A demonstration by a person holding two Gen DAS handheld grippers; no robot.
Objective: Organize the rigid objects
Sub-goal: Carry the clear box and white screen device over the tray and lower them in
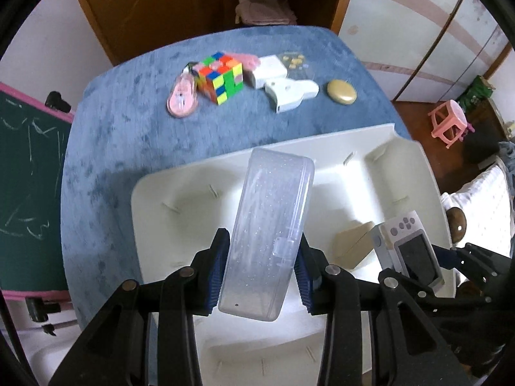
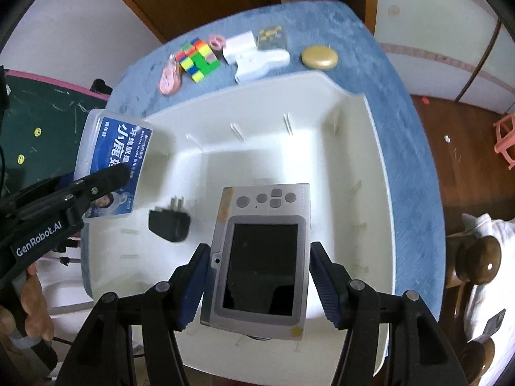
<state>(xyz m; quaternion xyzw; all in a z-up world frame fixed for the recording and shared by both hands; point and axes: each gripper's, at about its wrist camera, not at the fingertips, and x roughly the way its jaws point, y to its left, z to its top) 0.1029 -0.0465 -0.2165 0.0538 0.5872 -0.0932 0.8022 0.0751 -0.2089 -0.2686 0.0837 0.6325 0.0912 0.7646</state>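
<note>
Black plug adapter alone inside white bin.

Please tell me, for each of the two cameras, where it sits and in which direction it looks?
Left wrist: on the left gripper, looking down along its fingers at the clear plastic box it clamps over the white bin.
Right wrist: on the right gripper, looking down at the handheld device it clamps; left gripper visible.
Shared: bin, blue table, Rubik's cube.
</note>
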